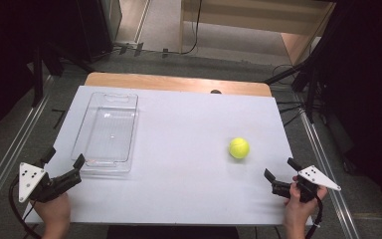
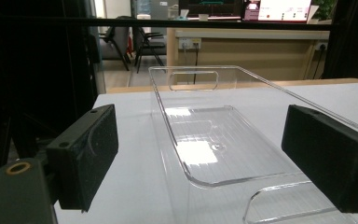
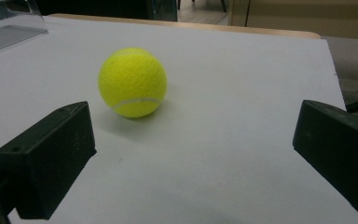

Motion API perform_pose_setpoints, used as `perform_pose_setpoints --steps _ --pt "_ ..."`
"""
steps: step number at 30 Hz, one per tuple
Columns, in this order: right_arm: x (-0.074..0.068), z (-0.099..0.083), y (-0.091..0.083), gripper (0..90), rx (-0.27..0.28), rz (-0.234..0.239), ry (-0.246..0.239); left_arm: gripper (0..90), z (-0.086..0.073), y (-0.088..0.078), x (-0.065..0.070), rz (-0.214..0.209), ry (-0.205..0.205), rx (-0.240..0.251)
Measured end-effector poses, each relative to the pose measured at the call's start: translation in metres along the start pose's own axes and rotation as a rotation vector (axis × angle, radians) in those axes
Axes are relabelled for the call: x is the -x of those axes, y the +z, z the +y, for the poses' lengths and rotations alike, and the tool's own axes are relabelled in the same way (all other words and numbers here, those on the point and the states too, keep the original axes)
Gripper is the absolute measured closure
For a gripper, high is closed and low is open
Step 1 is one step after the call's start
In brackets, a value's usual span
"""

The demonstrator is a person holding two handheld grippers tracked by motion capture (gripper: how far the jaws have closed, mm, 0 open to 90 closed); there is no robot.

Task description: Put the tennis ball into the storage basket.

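The left gripper [image 1: 63, 160] sits at the near left corner of the white table [image 1: 179, 189], held from below by the person's left hand [image 1: 54, 211] with the forearm coming in from the bottom edge; its jaws point forward and slightly inward, spread wide with nothing gripped. Just ahead of them lies a clear plastic tray [image 1: 107, 130], rectangular with rounded corners, a ribbed floor and a cut-out handle slot at each short end; in the left gripper view the near end of the tray [image 2: 223, 140] lies between the two black jaws, closer to the right-hand one, though whether it touches that jaw cannot be told. The right gripper [image 1: 280, 168] rests at the near right corner in the right hand [image 1: 298, 204], its jaws aimed forward and to the left, standing wide and empty. The yellow tennis ball [image 1: 239, 148], fuzzy felt with a pale curved seam, sits on the table ahead of those jaws, apart from them; in the right gripper view the ball [image 3: 132, 82] lies beyond the left-hand jaw, nearer it than the other. The jaw pads are matte black blocks with a faintly speckled surface
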State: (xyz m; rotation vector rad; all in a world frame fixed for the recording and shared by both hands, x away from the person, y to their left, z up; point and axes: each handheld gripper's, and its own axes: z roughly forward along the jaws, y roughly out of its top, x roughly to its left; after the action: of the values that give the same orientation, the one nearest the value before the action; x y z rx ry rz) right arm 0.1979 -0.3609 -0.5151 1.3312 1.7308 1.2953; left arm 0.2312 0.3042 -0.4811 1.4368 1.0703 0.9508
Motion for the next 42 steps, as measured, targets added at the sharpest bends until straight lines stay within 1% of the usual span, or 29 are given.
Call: perform_pose_setpoints --steps 5,8,11,12,15,16,18,22,25,27,28,30,31,35,36,39,40,42 --pt "-0.003 0.002 0.001 0.0 -0.003 0.000 -0.005 11.3 0.000 0.000 0.000 -0.002 0.000 0.000" --pt "-0.007 0.004 0.001 0.0 -0.014 0.006 -0.018 11.3 0.000 0.001 0.000 -0.001 0.002 -0.005" --pt "-0.009 0.007 0.001 0.0 -0.010 0.008 -0.030 11.3 0.000 0.002 0.002 -0.002 0.008 -0.008" --pt "-0.010 0.009 0.000 0.0 -0.014 0.005 -0.028 11.3 0.000 0.002 0.002 -0.001 0.018 -0.010" --pt "-0.010 0.010 0.000 0.0 -0.011 0.008 -0.030 11.3 -0.001 0.002 0.003 -0.004 0.018 -0.011" --pt "-0.010 0.012 0.001 0.0 -0.019 0.015 -0.030 11.3 -0.001 0.002 0.003 -0.004 0.018 -0.010" --pt "-0.011 0.013 0.000 0.0 -0.024 0.013 -0.028 11.3 -0.001 0.002 0.003 -0.006 0.017 -0.012" --pt "-0.013 0.020 0.001 0.0 -0.039 0.025 -0.045 11.3 -0.001 0.002 0.003 -0.010 0.018 -0.011" --pt "-0.014 0.023 0.002 0.0 -0.043 0.032 -0.037 11.3 -0.001 0.002 0.004 -0.011 0.019 -0.011" --pt "-0.014 0.026 0.004 0.0 -0.051 0.035 -0.039 11.3 -0.001 0.002 0.004 -0.013 0.020 -0.012" --pt "-0.014 0.029 0.006 0.0 -0.061 0.043 -0.051 11.3 -0.001 0.002 0.004 -0.014 0.022 -0.014" --pt "-0.014 0.031 0.006 0.0 -0.066 0.045 -0.054 11.3 -0.001 0.002 0.004 -0.013 0.023 -0.014" --pt "-0.014 0.033 0.007 0.0 -0.064 0.054 -0.054 11.3 -0.001 0.002 0.004 -0.015 0.024 -0.014" --pt "-0.015 0.039 0.011 0.0 -0.077 0.057 -0.055 11.3 -0.002 0.001 0.004 -0.018 0.024 -0.014" --pt "-0.015 0.042 0.013 0.0 -0.078 0.054 -0.065 11.3 -0.002 0.001 0.005 -0.019 0.024 -0.015" --pt "-0.015 0.046 0.015 0.0 -0.078 0.059 -0.067 11.3 -0.002 0.001 0.005 -0.018 0.026 -0.018" --pt "-0.015 0.050 0.018 0.0 -0.085 0.062 -0.071 11.3 -0.002 0.001 0.005 -0.018 0.029 -0.018" --pt "-0.016 0.052 0.019 0.0 -0.089 0.063 -0.068 11.3 -0.002 0.001 0.005 -0.018 0.029 -0.018"
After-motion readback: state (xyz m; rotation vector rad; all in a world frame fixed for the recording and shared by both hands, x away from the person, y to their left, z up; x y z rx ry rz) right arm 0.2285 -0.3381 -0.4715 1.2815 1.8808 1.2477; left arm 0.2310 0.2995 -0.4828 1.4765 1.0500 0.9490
